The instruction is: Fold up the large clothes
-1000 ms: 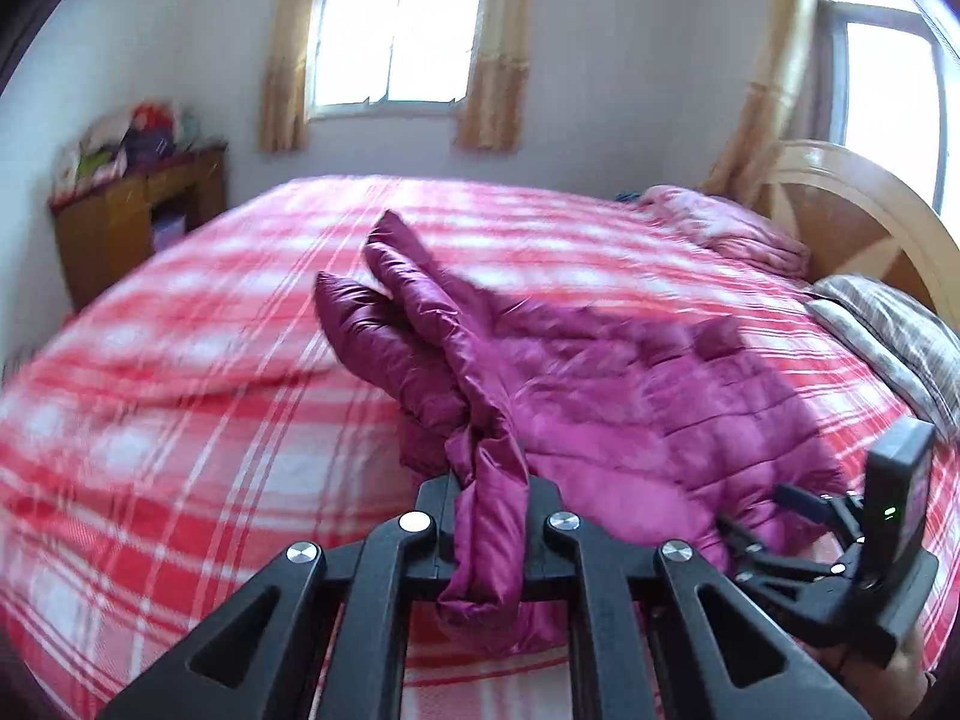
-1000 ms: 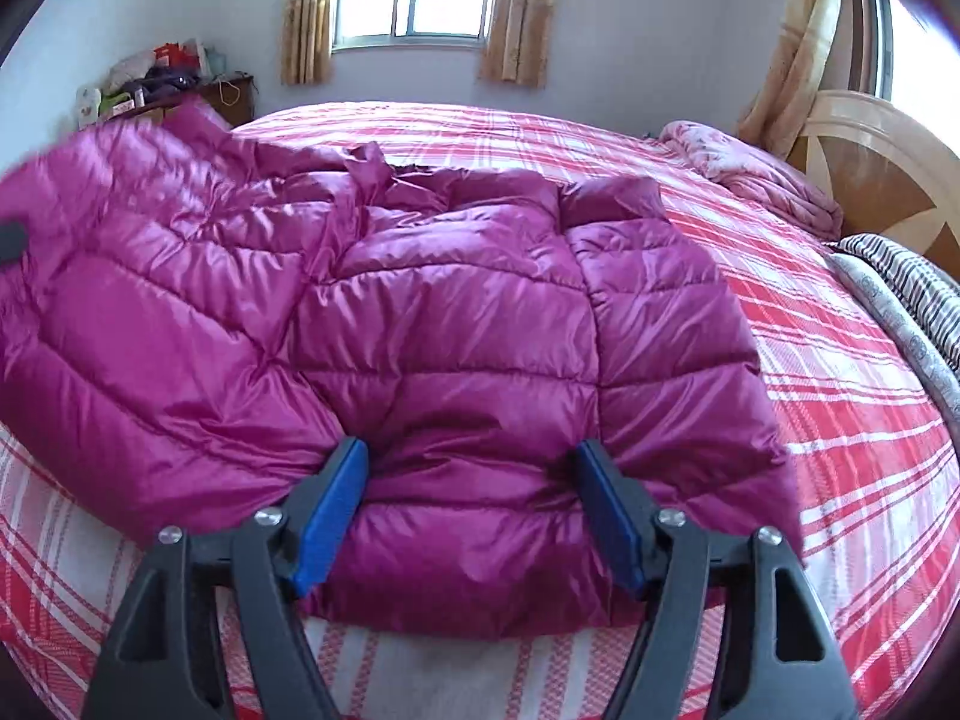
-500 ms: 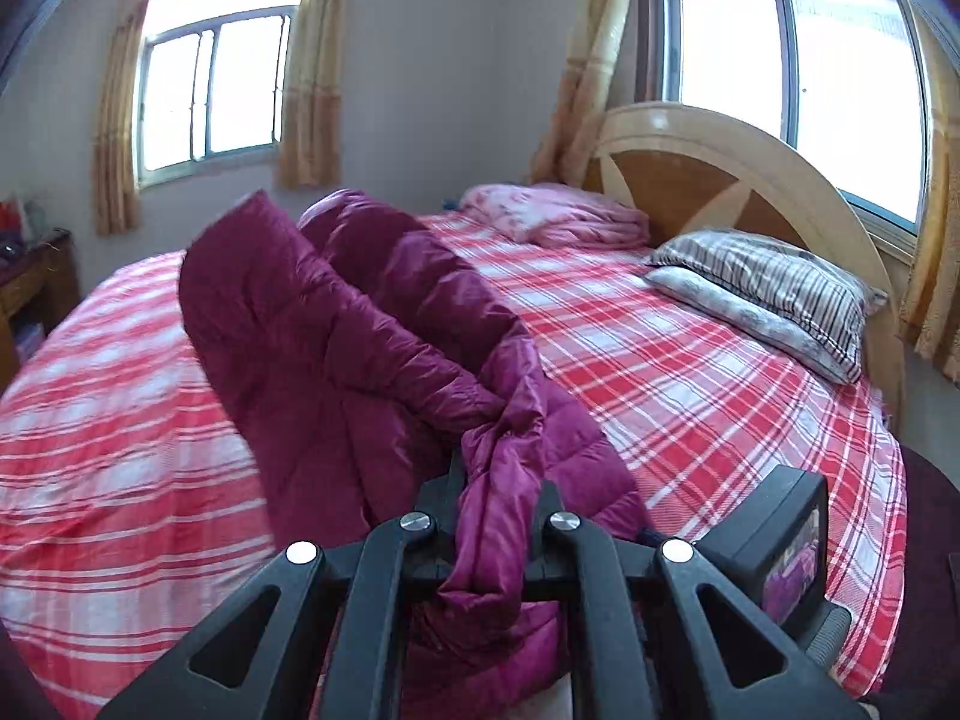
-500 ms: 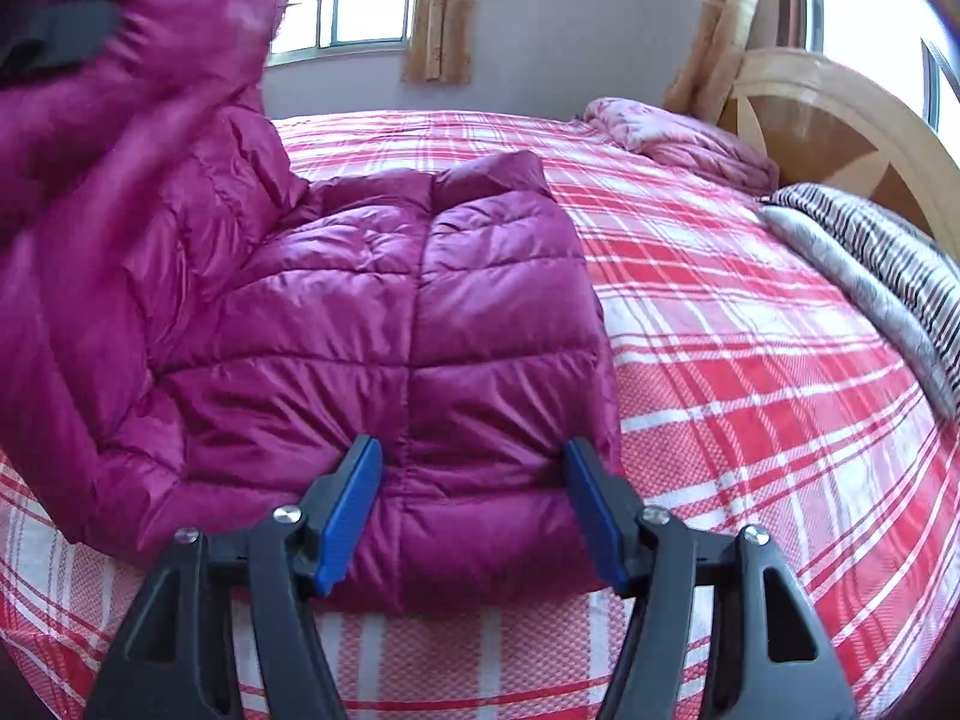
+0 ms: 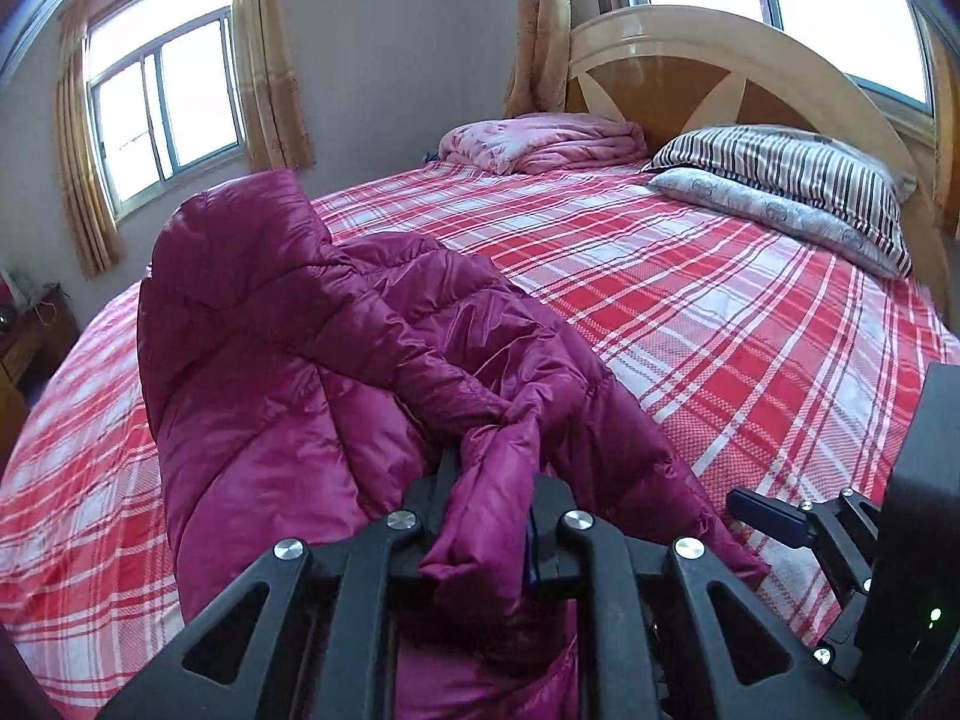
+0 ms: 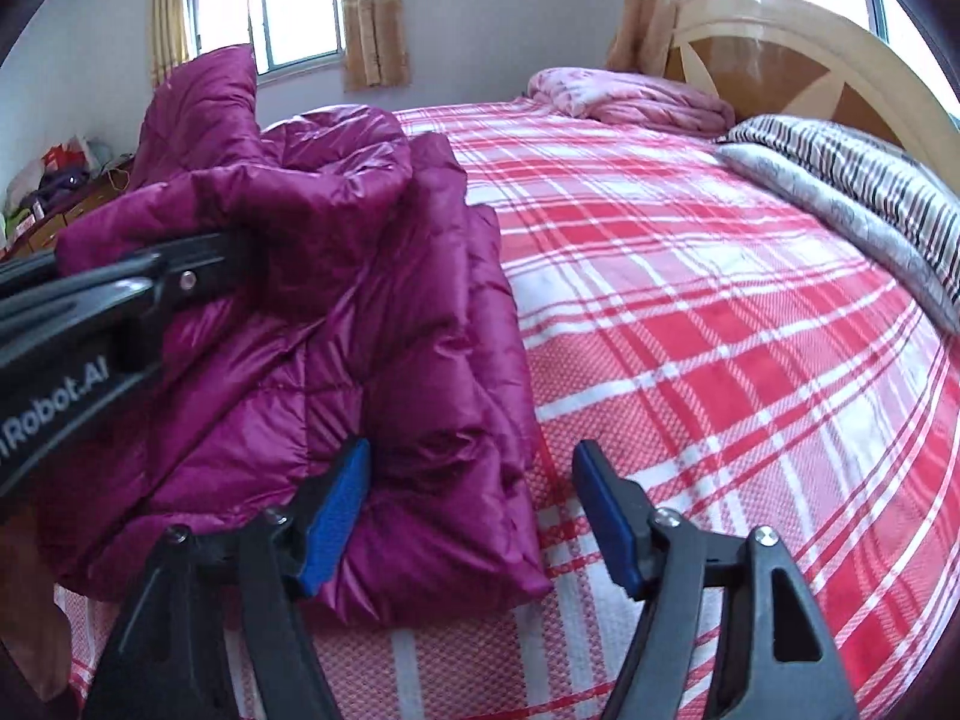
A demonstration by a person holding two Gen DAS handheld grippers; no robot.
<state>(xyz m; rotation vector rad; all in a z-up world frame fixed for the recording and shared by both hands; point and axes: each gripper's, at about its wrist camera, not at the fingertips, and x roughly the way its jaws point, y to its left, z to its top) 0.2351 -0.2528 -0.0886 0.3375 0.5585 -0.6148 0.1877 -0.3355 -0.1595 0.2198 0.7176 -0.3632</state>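
Observation:
A magenta quilted puffer jacket [image 5: 270,396] lies on the bed near its foot; it also shows in the right wrist view [image 6: 360,324], partly folded over itself. My left gripper [image 5: 489,516] is shut on a bunched edge of the jacket and holds it lifted above the lower layer. The left gripper also shows in the right wrist view [image 6: 180,276] at the left, reaching in over the jacket. My right gripper [image 6: 471,504] is open, its blue pads [image 6: 336,504] beside the jacket's near right corner, low over the bed. It also shows in the left wrist view [image 5: 774,516].
The bed [image 5: 690,312] has a red and white plaid cover. A striped pillow [image 5: 786,174] and a folded pink blanket [image 5: 540,144] lie by the wooden headboard [image 5: 720,78]. A wooden cabinet [image 6: 54,204] with clutter stands at the far left. Curtained windows are behind.
My left gripper has carried the jacket's left side up and over to the right, folding it onto the rest. My right gripper has stayed open and shifted to the jacket's right corner.

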